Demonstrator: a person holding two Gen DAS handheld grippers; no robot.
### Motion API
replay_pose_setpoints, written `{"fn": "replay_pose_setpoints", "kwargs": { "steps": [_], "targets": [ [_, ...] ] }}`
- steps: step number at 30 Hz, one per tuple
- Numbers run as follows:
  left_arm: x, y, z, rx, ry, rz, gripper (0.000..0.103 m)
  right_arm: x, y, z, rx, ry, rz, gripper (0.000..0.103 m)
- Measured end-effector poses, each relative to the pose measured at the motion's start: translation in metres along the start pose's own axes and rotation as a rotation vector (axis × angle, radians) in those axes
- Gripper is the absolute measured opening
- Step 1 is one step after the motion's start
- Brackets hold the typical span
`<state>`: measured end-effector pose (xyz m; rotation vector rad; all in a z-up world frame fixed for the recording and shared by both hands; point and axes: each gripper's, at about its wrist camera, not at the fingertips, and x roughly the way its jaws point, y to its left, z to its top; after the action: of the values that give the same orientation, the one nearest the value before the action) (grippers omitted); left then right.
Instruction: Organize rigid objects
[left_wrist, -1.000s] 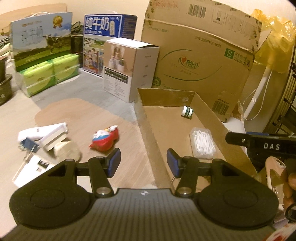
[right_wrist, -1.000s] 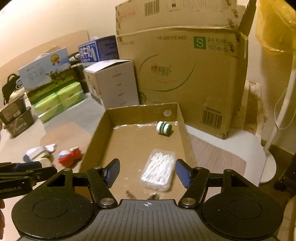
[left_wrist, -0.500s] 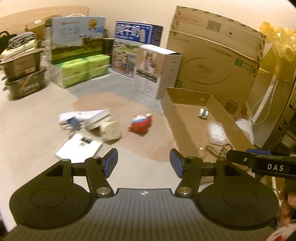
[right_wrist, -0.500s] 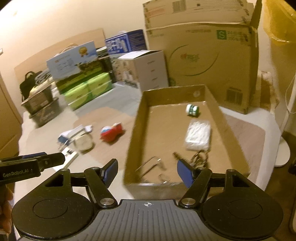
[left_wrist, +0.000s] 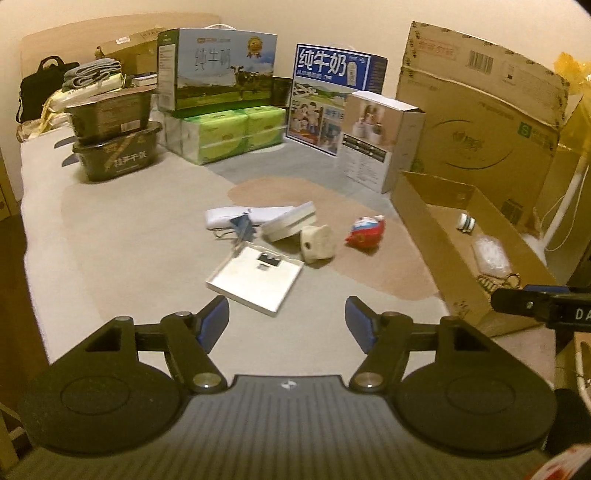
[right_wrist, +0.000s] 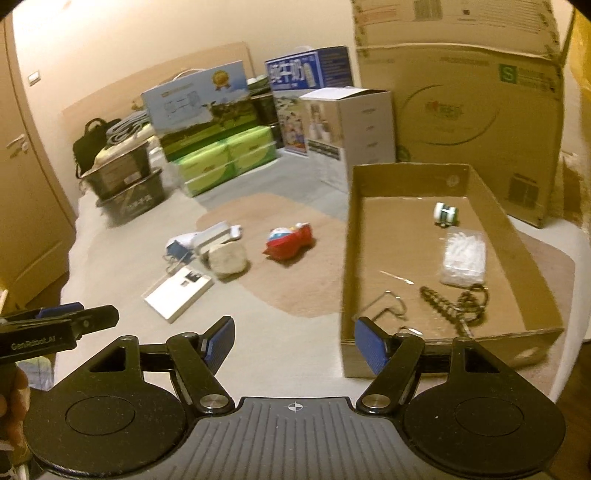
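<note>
Loose objects lie on the pale mat: a flat white box (left_wrist: 256, 277) (right_wrist: 179, 291), a beige lump (left_wrist: 316, 243) (right_wrist: 227, 258), a red toy (left_wrist: 365, 230) (right_wrist: 290, 240), a white case (left_wrist: 290, 221) and a white handle-like item (left_wrist: 236, 216). A shallow cardboard tray (right_wrist: 347, 236) (left_wrist: 417, 210) at the right holds a green-white roll (right_wrist: 445, 213), a cotton-swab pack (right_wrist: 463, 258), metal hooks and a key chain (right_wrist: 458, 301). My left gripper (left_wrist: 287, 319) hovers near the flat box, its jaws opening, nothing between them. My right gripper (right_wrist: 294, 341) is open and empty before the tray's near corner.
Milk cartons (left_wrist: 221, 70), green tissue packs (left_wrist: 229, 133), dark tubs (left_wrist: 114, 147), a white carton (left_wrist: 382, 140) and a large cardboard box (left_wrist: 476, 114) line the back. A wooden door (right_wrist: 26, 184) stands at the left. A white fan pole (left_wrist: 565, 199) rises behind the tray.
Both grippers have pulled back and swung left from over the tray, so the loose objects on the mat now sit ahead. The left jaws have spread wider.
</note>
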<state>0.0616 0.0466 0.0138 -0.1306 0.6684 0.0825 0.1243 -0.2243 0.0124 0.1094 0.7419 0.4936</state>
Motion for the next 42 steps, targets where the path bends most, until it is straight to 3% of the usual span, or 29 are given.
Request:
{"fn": "replay_pose_setpoints", "kwargs": {
  "steps": [11,17,24,42],
  "targets": [
    [0.021,0.018,0.008,0.095,0.023,-0.033,0.086,0.021,0.019,0.001,-0.042,0.013,0.042,0.072],
    [0.043,0.028,0.013,0.151,0.045,-0.060,0.091,0.039,0.030,0.006,-0.081,0.015,0.071,0.073],
    [0.073,0.039,0.014,0.212,0.085,-0.112,0.091,0.069,0.039,0.015,-0.112,0.022,0.083,0.074],
    [0.156,0.043,0.014,0.312,0.147,-0.162,0.091,0.155,0.042,0.037,-0.145,0.071,0.115,0.074]
  ]
}}
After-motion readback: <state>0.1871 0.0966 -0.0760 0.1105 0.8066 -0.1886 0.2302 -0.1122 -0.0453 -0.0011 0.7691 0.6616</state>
